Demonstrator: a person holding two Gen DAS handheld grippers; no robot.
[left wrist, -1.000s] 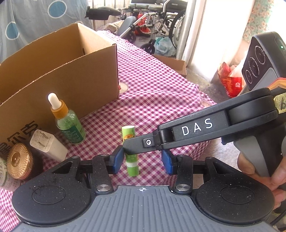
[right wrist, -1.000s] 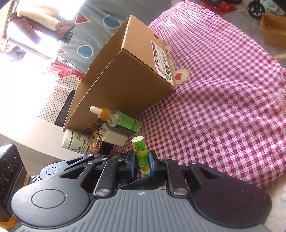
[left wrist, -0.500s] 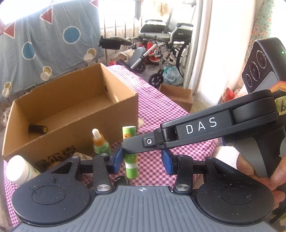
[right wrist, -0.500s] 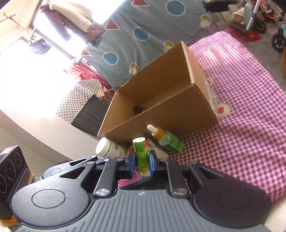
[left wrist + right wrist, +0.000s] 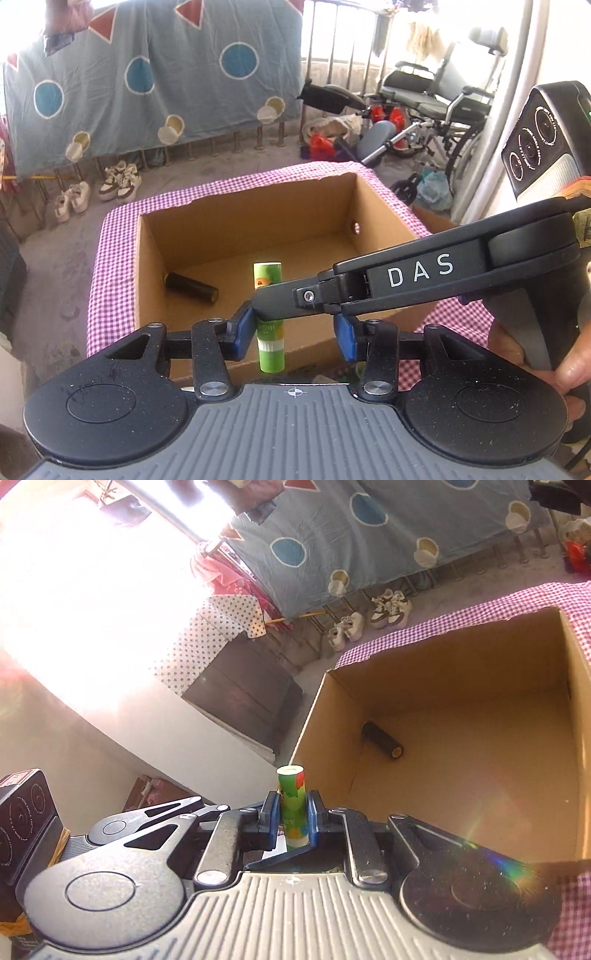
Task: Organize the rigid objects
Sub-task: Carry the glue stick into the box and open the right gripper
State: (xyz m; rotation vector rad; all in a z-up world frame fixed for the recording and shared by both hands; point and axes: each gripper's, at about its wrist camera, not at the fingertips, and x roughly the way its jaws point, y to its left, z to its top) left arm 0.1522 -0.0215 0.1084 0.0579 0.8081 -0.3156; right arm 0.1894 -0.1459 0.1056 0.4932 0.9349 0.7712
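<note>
The right gripper (image 5: 292, 821) is clamped narrow on a green tube (image 5: 291, 805), a glue stick or lip balm by its look, which stands upright between the blue pads (image 5: 272, 818) with its cap end up. The left gripper (image 5: 293, 334) hangs half open around the same tube (image 5: 269, 314); its near pad sits just beside the tube, and whether it touches I cannot tell, while the other pad stands clear, so the hold looks to be the right gripper's alone.

The tube is in the air above the near wall of the open cardboard box (image 5: 373, 206), which sits on the desk's red-checked cloth (image 5: 110, 258). One dark cylinder (image 5: 191, 288) lies on the box floor toward its left wall.

The step in hand appears to be dropping the tube into the box. To do it well, carry the tube past the near rim and over bare cardboard at the box's middle, well apart from the dark cylinder. Lower it inside the walls before letting go, so it does not bounce or roll hard into a corner. Draw the left gripper aside first, so its pad does not snag the tube as the right gripper opens.
</note>
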